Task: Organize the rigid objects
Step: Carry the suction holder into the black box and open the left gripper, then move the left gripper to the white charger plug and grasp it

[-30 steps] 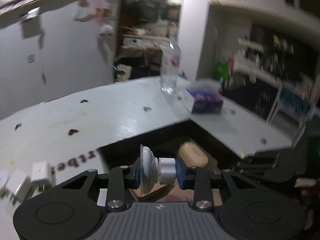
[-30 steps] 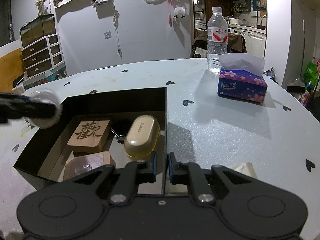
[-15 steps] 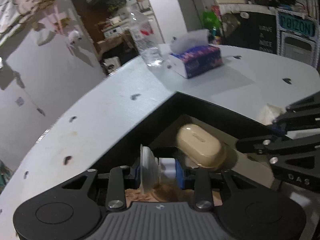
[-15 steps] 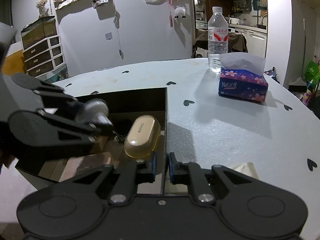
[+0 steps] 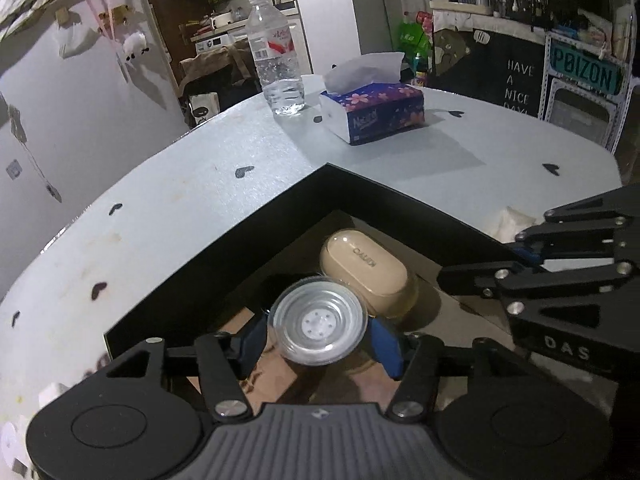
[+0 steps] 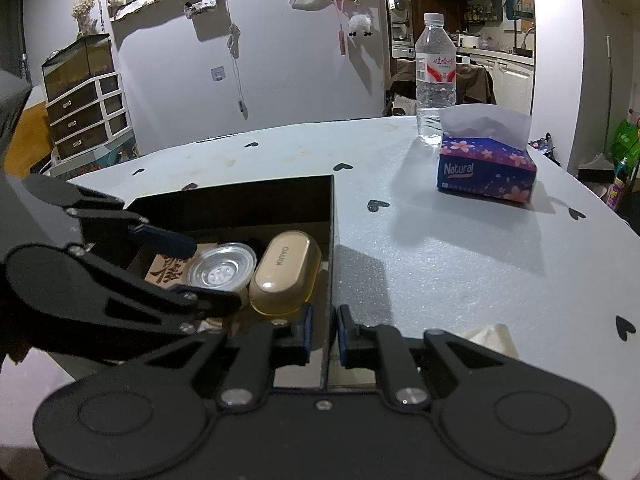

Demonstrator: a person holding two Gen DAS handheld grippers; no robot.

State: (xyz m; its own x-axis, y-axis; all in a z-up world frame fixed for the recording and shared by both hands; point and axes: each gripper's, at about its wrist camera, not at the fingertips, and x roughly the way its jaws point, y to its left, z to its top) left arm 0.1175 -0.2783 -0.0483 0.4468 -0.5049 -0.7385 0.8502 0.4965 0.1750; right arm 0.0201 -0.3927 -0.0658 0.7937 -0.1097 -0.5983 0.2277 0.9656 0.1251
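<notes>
Your pale grey surface (image 6: 460,264), dotted with small black hearts, carries the open black rectangular box (image 6: 256,204), with a purple flowered tissue pack (image 6: 486,172) and a clear plastic water bottle (image 6: 435,76) well apart from it toward the far edge. Your right claw (image 6: 323,330) is pinched on the box's near right wall, one blue pad inside and one outside. Your left claw (image 5: 318,338) hangs inside the box with its blue pads spread wide; the clear round suction cup with a white hub (image 5: 319,322) sits between them, disc up, and you cannot tell whether a pad touches it. The cup lies just beside the beige oval plastic case (image 5: 366,270), above the carved wooden block (image 6: 168,270).
</notes>
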